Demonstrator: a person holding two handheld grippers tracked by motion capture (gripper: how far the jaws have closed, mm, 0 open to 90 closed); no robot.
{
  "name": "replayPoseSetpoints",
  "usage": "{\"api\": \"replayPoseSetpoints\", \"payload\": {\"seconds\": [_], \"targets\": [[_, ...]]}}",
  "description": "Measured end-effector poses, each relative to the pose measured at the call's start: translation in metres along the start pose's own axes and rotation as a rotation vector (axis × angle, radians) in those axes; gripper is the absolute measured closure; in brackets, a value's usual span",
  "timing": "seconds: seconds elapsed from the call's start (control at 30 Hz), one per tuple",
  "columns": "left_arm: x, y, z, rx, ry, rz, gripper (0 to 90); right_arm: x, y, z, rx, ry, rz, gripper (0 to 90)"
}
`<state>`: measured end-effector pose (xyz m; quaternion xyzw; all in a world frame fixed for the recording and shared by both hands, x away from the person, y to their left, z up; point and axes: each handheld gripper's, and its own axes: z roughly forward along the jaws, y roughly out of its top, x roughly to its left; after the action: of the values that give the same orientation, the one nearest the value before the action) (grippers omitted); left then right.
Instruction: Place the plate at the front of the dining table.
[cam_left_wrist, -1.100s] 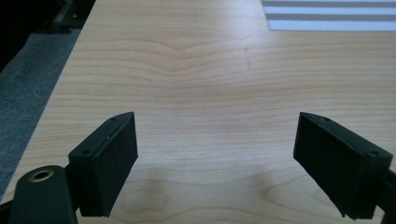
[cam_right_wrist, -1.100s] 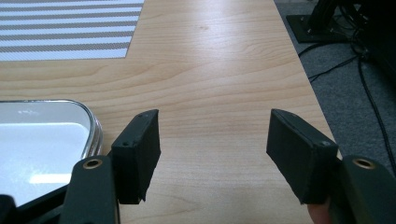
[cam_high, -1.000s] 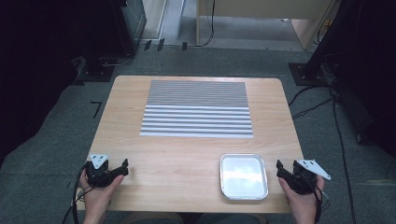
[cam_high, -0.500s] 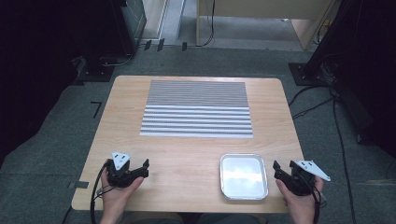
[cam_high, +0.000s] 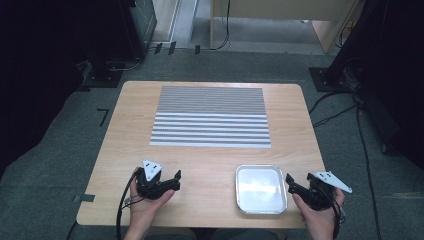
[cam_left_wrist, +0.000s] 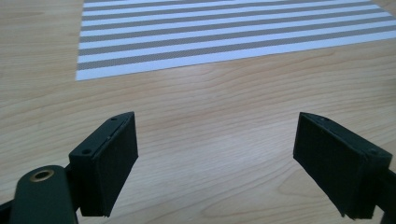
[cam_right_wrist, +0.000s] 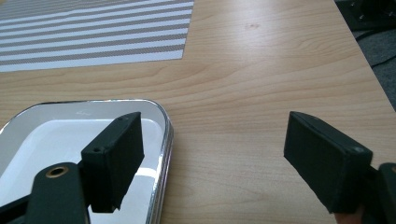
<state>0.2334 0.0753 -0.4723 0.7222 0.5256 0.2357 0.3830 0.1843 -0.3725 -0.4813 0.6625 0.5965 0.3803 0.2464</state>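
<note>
Tray (cam_high: 260, 189) lies just beside the wide-open right tongs (cam_high: 295, 184)

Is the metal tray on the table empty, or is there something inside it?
Empty. The tray shows a bare, shiny bottom in the high view and the right gripper view.

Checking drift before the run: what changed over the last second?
The left gripper slid rightward along the near edge of the table, open and empty. The right gripper stayed beside the tray; its jaws have just been opening, nothing between them. Tray and striped mat unmoved.
</note>
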Motion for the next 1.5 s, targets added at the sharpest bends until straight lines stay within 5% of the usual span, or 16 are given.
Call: {"api": "replayPoseSetpoints", "payload": {"seconds": [0.4,0.5,1.1,1.5], "targets": [[-0.034,0.006,0.011,-0.001,-0.058,0.016,14.0,0.008,0.002,-0.002,0.001,0.030,-0.025,19.8],[-0.044,0.008,0.014,-0.001,-0.075,0.021,14.0,0.010,0.001,-0.004,-0.002,0.052,-0.038,30.2],[-0.092,0.013,0.023,0.001,-0.181,0.050,15.5,0.008,0.000,-0.008,-0.033,0.083,-0.047,54.1],[-0.124,0.007,0.029,-0.003,-0.181,0.068,24.4,0.005,-0.003,-0.003,-0.048,0.151,-0.025,63.9]]}}
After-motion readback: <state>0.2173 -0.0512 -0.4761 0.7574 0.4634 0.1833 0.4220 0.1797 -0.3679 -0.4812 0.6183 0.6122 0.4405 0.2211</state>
